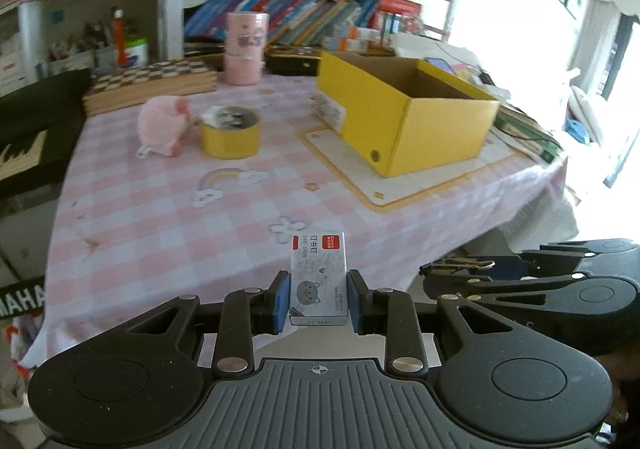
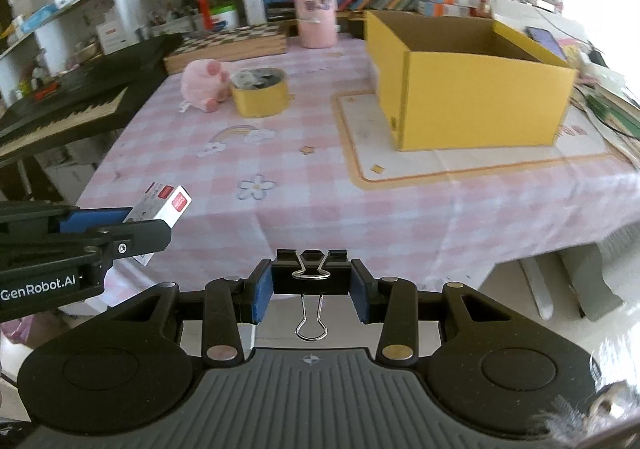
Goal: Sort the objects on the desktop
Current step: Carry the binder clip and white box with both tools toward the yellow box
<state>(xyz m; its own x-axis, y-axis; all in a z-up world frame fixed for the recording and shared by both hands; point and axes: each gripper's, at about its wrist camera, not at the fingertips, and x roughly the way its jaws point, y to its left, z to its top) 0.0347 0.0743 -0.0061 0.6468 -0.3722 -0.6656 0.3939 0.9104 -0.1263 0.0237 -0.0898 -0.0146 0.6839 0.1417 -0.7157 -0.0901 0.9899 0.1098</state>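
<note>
My left gripper (image 1: 319,299) is shut on a small staple box (image 1: 319,281) with a red label and a cat drawing, held above the table's front edge. It also shows at the left of the right wrist view (image 2: 162,211). My right gripper (image 2: 312,281) is shut on a black binder clip (image 2: 311,271) with silver wire handles, held just off the table's near edge. The clip also shows in the left wrist view (image 1: 464,267). An open yellow cardboard box (image 1: 404,109) (image 2: 468,85) stands on a mat at the right of the table.
A yellow round tin (image 1: 230,133) (image 2: 260,93) and a pink plush toy (image 1: 162,125) (image 2: 202,85) sit mid-left. A pink cup stack (image 1: 244,49), a checkerboard box (image 1: 150,85) and bookshelves are behind. A keyboard (image 2: 60,105) stands left of the pink checked tablecloth (image 1: 160,209).
</note>
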